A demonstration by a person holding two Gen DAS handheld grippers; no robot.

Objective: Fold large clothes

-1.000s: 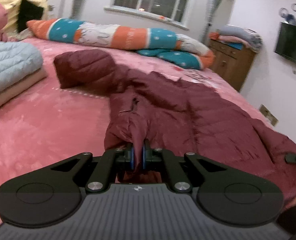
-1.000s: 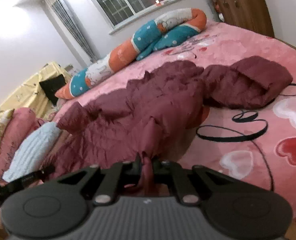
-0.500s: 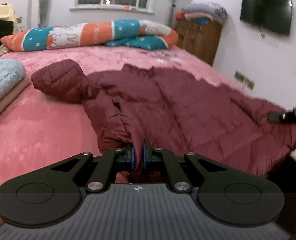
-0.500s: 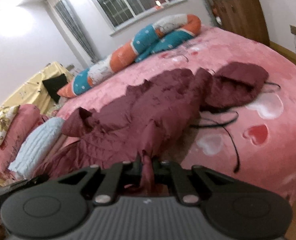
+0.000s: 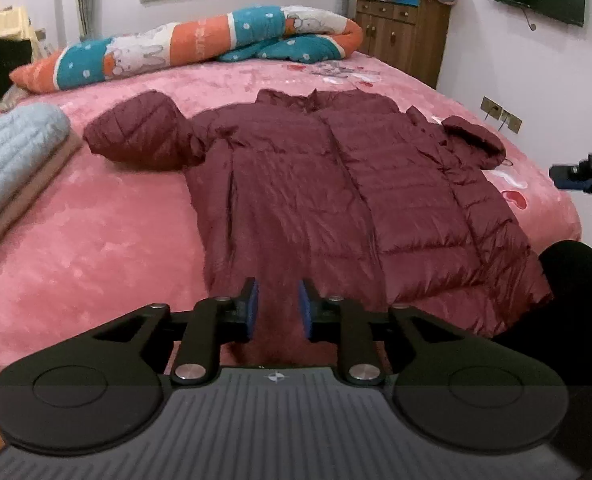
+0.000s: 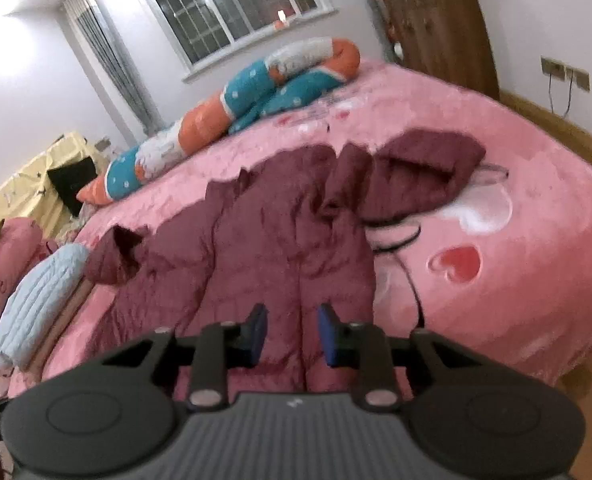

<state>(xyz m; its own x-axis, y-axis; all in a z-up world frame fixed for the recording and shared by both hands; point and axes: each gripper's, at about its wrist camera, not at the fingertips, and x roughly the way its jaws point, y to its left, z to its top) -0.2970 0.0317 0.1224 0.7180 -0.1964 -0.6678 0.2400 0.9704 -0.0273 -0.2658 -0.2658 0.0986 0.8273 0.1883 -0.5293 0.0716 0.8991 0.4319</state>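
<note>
My maroon down coat [image 5: 315,184] lies spread flat on the pink bed [image 5: 96,240], collar toward the rolled quilt [image 5: 200,44] at the far side, hem at the near edge by me. My left tool [image 5: 278,308] is opening over the left end of the hem; the fabric sits between its blue pads but they no longer press on it. My right tool [image 6: 292,334] is opening likewise over the right end of the hem, letting the cloth go.

The step now is releasing cleanly after laying the coat out. I should let both sides go evenly so the hem does not slide off the bed edge, then lift straight away without dragging the slippery shell. The left sleeve [image 5: 140,132] is bunched outward and the right sleeve [image 6: 419,168] looks folded on itself, though that view is blurred. I would flatten those before folding each across the body, since trapped down will puff and spring the fold open.
</note>
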